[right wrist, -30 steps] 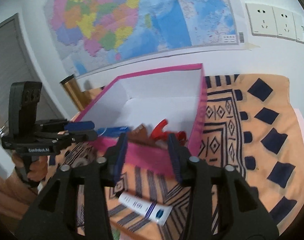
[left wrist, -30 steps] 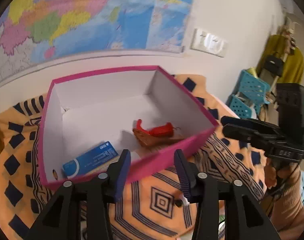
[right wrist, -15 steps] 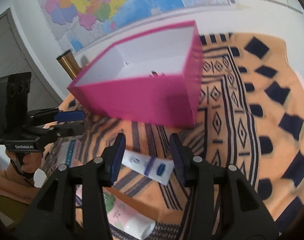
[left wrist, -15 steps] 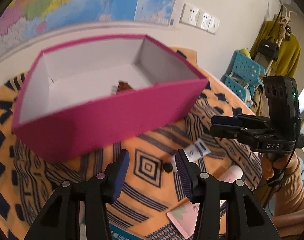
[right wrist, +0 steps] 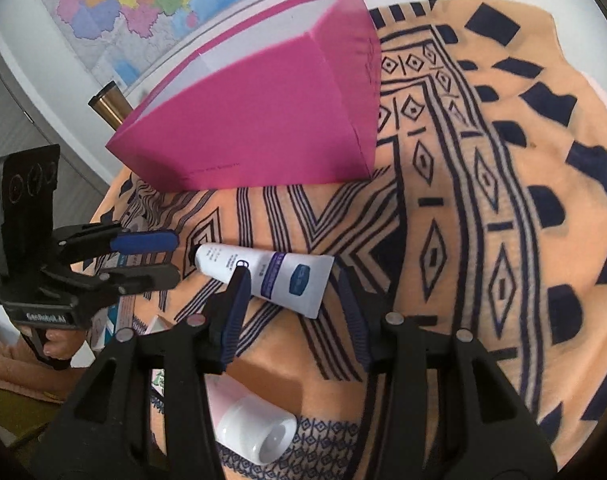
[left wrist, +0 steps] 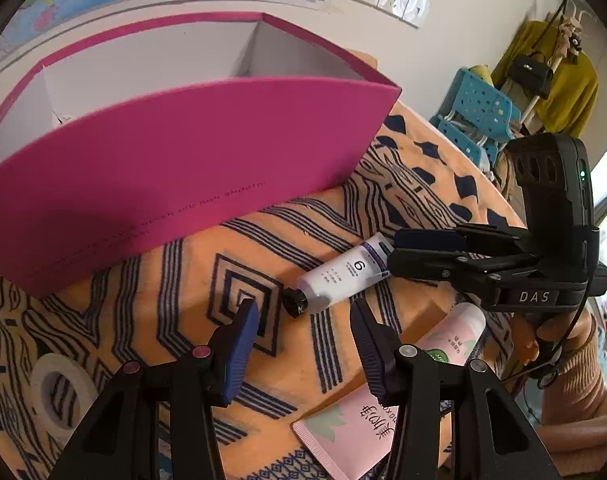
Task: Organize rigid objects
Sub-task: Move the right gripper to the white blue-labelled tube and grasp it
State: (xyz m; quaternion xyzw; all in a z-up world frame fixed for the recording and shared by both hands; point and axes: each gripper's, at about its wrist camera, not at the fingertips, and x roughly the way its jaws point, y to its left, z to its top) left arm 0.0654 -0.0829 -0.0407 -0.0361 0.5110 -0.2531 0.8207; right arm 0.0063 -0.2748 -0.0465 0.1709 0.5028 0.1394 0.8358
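Note:
A pink box (left wrist: 175,160) with a white inside stands on the orange patterned cloth (left wrist: 183,280); its contents are hidden by the near wall. It also shows in the right wrist view (right wrist: 263,120). A white tube with a black cap (left wrist: 339,276) lies in front of it, also in the right wrist view (right wrist: 267,276). My left gripper (left wrist: 303,320) is open, just short of the cap. My right gripper (right wrist: 291,288) is open, its fingers on either side of the tube's flat end; from the left wrist view it (left wrist: 423,256) sits over that end.
A pink tube (left wrist: 383,400) with a white cap (right wrist: 259,436) lies at the near edge. A roll of tape (left wrist: 59,392) lies at the left. Blue crates (left wrist: 475,120) and hung clothes stand beyond the table. A brass cylinder (right wrist: 109,106) stands behind the box.
Both grippers have dropped from above the box rim to the cloth in front of it and closed in on the white tube. The box contents have gone out of sight.

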